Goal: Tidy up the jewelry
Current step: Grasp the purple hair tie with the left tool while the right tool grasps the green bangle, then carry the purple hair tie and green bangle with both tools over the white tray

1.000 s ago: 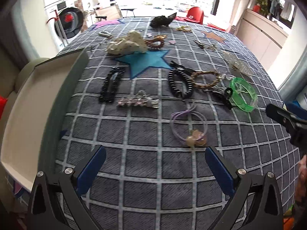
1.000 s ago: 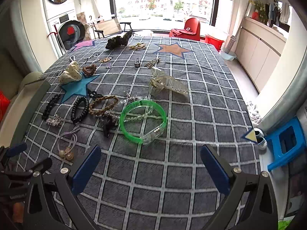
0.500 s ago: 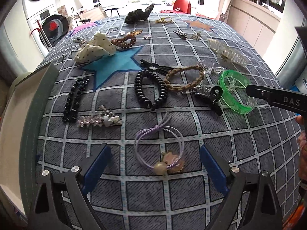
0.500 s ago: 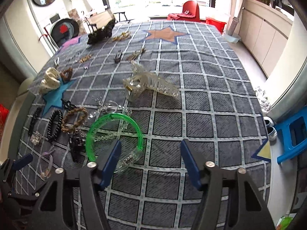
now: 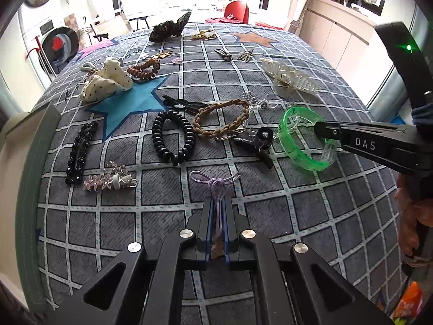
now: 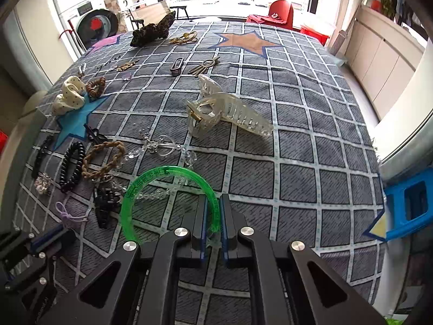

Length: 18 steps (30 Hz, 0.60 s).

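We are gripping two pieces at once, both not yet lifted off the cloth.

Our left tongs [image 5: 217, 211], jaws just closing, are pinching the purple hair tie [image 5: 216, 187]; our right tongs [image 6: 213, 211], likewise just closing, are clamping the green bangle [image 6: 151, 178] by its rim. We are judging the sorting barely begun: the black coil [image 5: 173, 138], braided bracelet [image 5: 222, 119], clear claw clip [image 6: 227, 116] and other pieces are lying scattered on the checked cloth [image 6: 297, 135], and the tray [image 5: 16, 162] at its left edge is showing nothing inside.

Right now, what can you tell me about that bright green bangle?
The green bangle is a see-through ring that looks like plastic, with faint marks along its rim. It lies flat on the grey checked cloth. The right tool is shut on its near edge. A clear bead chain runs through it, and a black clip sits just beside it.
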Each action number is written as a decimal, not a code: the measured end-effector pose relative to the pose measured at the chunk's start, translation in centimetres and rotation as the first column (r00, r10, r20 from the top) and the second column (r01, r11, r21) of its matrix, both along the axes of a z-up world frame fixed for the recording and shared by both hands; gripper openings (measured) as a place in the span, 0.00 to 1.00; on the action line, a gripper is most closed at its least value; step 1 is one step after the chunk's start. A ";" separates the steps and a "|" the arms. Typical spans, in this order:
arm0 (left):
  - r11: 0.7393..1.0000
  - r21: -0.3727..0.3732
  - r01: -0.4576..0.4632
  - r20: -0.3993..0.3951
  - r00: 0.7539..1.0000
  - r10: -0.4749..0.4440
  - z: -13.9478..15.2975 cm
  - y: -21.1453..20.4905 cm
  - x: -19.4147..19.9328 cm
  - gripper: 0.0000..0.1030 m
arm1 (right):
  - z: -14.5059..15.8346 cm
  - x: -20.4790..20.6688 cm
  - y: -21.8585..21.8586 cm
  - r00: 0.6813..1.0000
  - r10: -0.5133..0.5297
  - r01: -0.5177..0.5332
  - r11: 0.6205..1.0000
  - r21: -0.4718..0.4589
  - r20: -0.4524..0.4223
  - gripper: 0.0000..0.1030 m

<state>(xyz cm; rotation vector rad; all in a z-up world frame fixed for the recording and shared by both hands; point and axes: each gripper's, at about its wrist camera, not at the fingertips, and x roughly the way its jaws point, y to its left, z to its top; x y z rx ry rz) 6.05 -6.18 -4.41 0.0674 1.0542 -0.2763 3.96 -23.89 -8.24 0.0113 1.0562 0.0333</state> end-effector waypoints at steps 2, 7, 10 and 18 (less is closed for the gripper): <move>1.000 -0.021 0.000 0.009 1.000 0.000 0.5 0.5 -0.5 0.08 | 0.3 -0.5 -0.1 1.000 -0.006 0.006 1.000 0.012 0.009 0.08; 0.998 -0.064 -0.006 0.035 0.999 0.008 2.0 2.1 -1.6 0.08 | 1.9 -2.1 -0.1 0.999 -0.008 0.006 0.999 0.052 0.034 0.08; 0.997 -0.077 -0.018 0.063 0.998 0.023 3.3 3.2 -2.2 0.08 | 2.9 -2.8 0.5 0.999 0.002 -0.006 0.997 0.078 0.047 0.08; 0.995 -0.094 -0.041 0.119 0.992 0.052 5.2 6.3 -3.0 0.08 | 5.6 -3.4 4.5 0.993 0.072 -0.078 0.995 0.062 0.091 0.08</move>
